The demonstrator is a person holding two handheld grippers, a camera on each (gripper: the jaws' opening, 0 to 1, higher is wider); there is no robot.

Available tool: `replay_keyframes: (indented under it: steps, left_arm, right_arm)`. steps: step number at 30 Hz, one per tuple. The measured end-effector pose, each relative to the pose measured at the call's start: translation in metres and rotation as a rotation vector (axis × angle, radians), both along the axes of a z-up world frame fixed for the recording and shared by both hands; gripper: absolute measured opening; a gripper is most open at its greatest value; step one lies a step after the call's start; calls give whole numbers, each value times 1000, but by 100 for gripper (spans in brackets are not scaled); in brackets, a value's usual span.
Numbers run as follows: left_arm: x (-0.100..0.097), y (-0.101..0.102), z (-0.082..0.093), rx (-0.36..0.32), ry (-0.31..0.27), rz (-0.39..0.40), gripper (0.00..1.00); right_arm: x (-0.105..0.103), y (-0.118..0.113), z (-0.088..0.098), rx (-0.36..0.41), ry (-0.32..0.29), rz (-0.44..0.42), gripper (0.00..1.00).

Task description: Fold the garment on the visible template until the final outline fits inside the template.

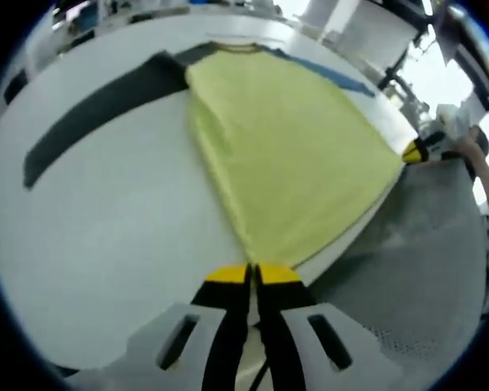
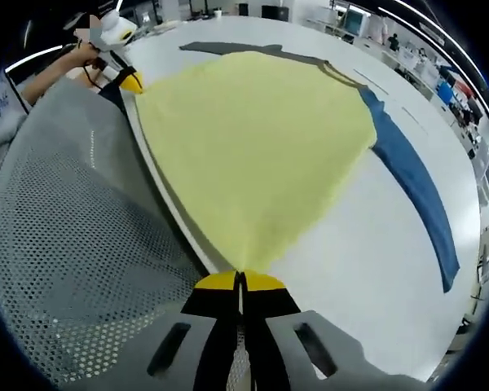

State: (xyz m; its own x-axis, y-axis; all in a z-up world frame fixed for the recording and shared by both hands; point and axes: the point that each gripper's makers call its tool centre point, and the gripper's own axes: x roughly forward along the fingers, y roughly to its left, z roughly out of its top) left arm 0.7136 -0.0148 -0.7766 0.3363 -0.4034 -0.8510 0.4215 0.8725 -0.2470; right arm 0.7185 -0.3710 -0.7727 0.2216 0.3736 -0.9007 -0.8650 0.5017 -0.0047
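A yellow shirt [image 1: 285,147] [image 2: 253,138] lies spread flat on the white table [image 1: 106,236], its hem along the near edge. One sleeve is dark grey [image 1: 106,106] [image 2: 228,47], the other blue [image 1: 330,75] [image 2: 420,191]. My left gripper [image 1: 253,274] is shut on one hem corner. My right gripper [image 2: 240,282] is shut on the opposite hem corner. Each gripper appears in the other's view, the right gripper [image 1: 414,151] and the left gripper [image 2: 131,81], at the far end of the hem. The hem is stretched taut between them.
The person's grey mesh clothing [image 2: 73,236] [image 1: 416,244] presses against the table edge between the grippers. A hand [image 2: 81,53] holds the left gripper. Bare white table surface [image 2: 367,277] lies beyond both sleeves. Benches and equipment stand far behind.
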Motion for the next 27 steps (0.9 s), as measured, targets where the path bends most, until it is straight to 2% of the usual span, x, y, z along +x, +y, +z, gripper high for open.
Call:
replay_keyframes:
  steps: [19,27]
  left_arm:
    - [1,-1,-4,75,11,-62,0]
    - [1,0,-4,73,13,-80,0]
  right_arm:
    - [-1,-1,-9,-18,21,14,1]
    - [0,0,-10,6,15,-2,2]
